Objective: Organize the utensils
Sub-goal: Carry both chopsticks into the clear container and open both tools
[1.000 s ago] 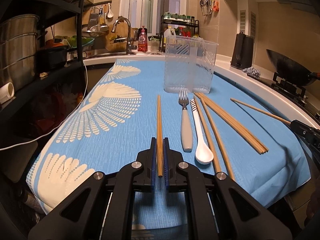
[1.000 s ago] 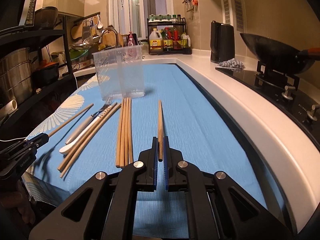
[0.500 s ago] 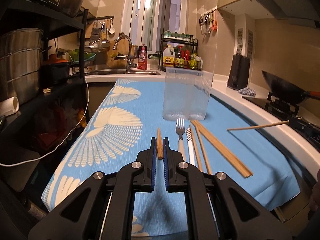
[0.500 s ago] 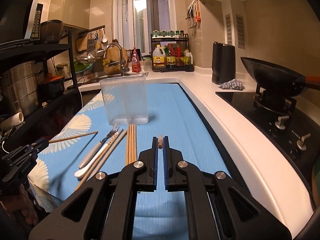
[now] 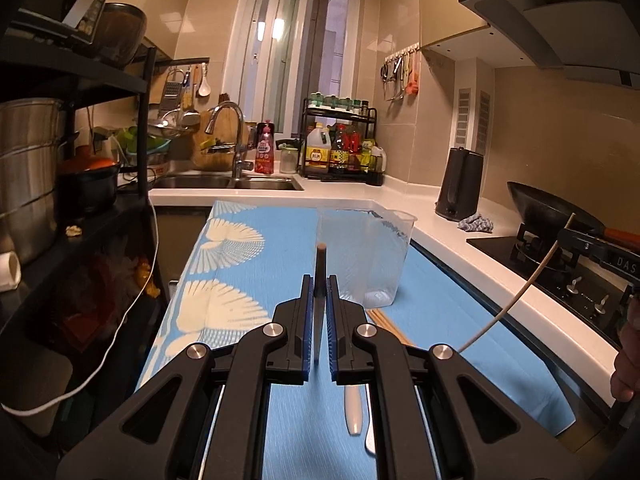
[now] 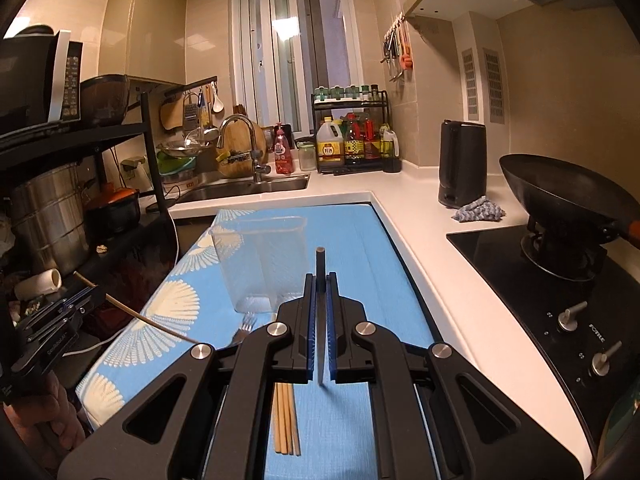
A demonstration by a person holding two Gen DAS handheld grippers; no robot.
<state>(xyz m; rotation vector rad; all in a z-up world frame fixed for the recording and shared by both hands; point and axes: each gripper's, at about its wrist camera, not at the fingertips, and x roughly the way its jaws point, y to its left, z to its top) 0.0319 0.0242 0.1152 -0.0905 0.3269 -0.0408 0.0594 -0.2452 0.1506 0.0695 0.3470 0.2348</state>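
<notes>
My left gripper [image 5: 319,284] is shut on one wooden chopstick [image 5: 320,250], held above the blue cloth [image 5: 248,280] and seen nearly end-on. My right gripper [image 6: 319,284] is likewise shut on another chopstick [image 6: 320,258], also lifted off the cloth. Ahead of both stands a clear plastic container [image 5: 364,256] [image 6: 260,256]. Each view shows the other gripper with its chopstick at the edge: the right one [image 5: 600,252] and the left one [image 6: 60,320]. Several chopsticks [image 6: 285,420], a fork [image 6: 245,326] and a white-handled utensil [image 5: 353,408] lie on the cloth.
A black wok [image 6: 560,196] sits on the stove [image 6: 540,288] to the right, with a dark kettle [image 6: 462,164] and a rag beyond it. The sink [image 5: 224,182] is at the back. A black shelf with steel pots [image 5: 32,168] and a white cable [image 5: 132,308] stand at left.
Both grippers have risen well above the cloth, each carrying its chopstick up with it. The utensils on the cloth have dropped low in both views.
</notes>
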